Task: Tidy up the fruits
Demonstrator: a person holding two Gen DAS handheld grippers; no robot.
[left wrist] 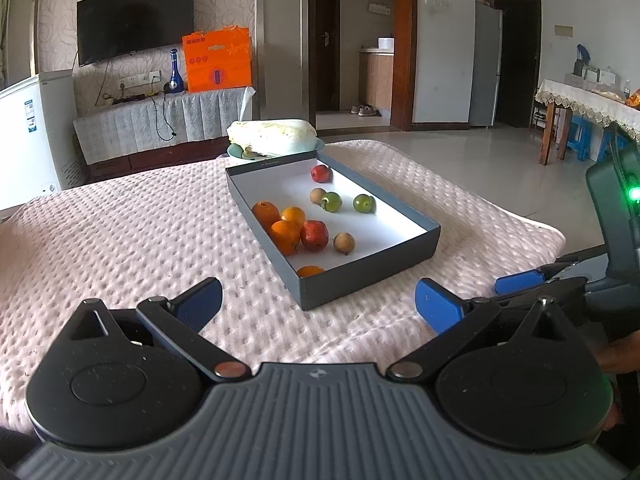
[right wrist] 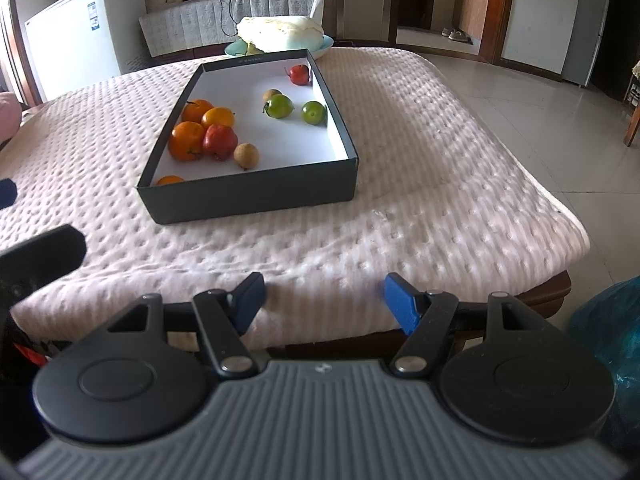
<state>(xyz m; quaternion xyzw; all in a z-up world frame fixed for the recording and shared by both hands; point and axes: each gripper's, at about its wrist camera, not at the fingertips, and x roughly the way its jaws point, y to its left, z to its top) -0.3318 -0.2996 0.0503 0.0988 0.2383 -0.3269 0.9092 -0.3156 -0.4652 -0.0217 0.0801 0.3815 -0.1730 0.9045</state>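
Pink dimpled quilting covers the worktop [right wrist: 420, 152], and it gives the grey box [right wrist: 248, 196] a soft, non-slip seat near the middle, open side up so you can reach in from above. Inside, the fruits are already half sorted: oranges [right wrist: 186, 140] crowd the wall at 9 o'clock with one red fruit [right wrist: 218, 141] pressed against them, two green fruits [right wrist: 279, 106] sit toward 3 o'clock, a second red fruit [right wrist: 299, 74] is alone in the corner at 12 o'clock, and a brown longan [right wrist: 246, 155] rests loose near the front.

Your left gripper [left wrist: 318, 306] hangs spread and empty short of the box's near corner; your right gripper [right wrist: 324, 300] is likewise spread and empty over the worktop's front edge, well back from the box. I judge both are parked wide to leave the box unobstructed.

Only the left view shows the fourth orange [left wrist: 310, 270] clearly and your hand [left wrist: 614, 354] on the right tool; only the right view shows the blue bag [right wrist: 612, 344] at 4 o'clock.
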